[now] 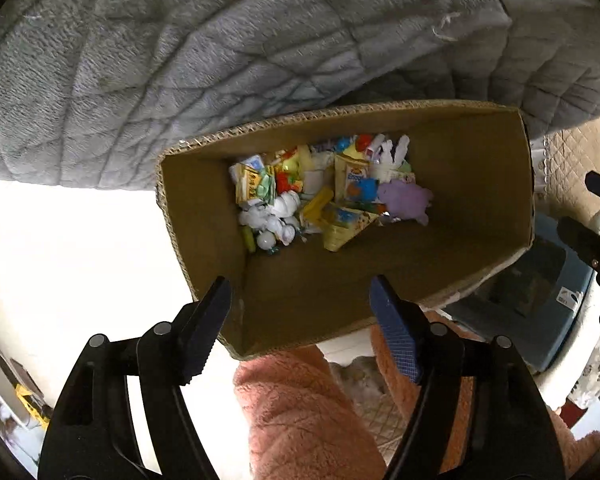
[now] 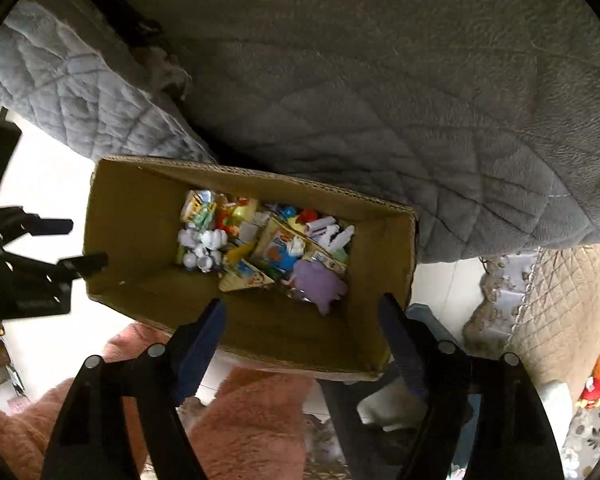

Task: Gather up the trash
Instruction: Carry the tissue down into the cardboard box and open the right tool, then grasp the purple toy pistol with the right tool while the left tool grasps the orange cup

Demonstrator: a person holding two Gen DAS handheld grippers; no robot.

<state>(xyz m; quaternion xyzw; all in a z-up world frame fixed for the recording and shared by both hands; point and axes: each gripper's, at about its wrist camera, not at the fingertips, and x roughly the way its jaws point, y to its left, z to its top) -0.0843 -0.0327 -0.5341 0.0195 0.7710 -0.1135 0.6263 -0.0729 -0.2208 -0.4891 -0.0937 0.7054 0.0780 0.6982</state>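
grey quilt [image 1: 220,60] behind trash box [image 1: 480,168]; both fingers wide, empty; red toy [image 2: 594,390] only right view

wrapper print [image 1: 356,178] too small to read

Readable text: none can be made out with certainty.
Yellow packets [image 1: 247,184] in the cardboard box [image 1: 480,152]: dark printed characters, too small to read.
Packet with blue picture [image 1: 354,178]: a short printed word on top, blurred.
Grey label on the blue bin [image 1: 566,298]: marks illegible.
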